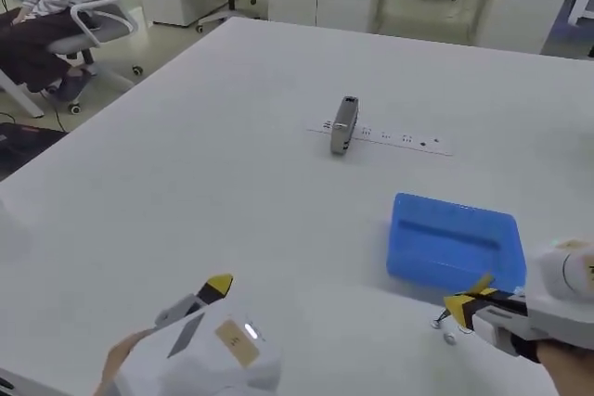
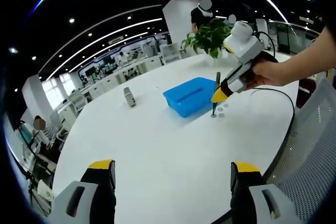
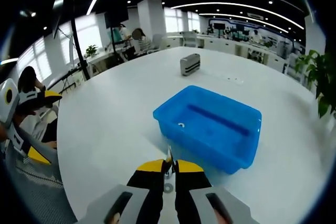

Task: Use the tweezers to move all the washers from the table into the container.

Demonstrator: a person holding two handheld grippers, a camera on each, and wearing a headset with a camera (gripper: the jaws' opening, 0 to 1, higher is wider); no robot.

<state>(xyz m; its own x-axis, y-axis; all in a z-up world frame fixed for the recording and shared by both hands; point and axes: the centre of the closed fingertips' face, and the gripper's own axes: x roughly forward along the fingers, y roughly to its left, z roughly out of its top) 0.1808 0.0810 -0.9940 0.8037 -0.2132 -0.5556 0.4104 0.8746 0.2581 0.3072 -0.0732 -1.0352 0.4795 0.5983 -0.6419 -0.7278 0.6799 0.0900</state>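
My right gripper is shut on thin metal tweezers that point down at the white table just in front of the blue container. One washer lies inside the container. A washer lies on the table under the jaws. In the left gripper view, the right gripper holds the tweezers upright over a few washers beside the container. My left gripper is open and holds nothing, far from the container. In the head view, it hovers at the table's near edge.
A small grey device stands mid-table beside a flush power strip. Office chairs and a seated person stand off the far left. A potted plant is beyond the table. Bare white tabletop spreads between the grippers.
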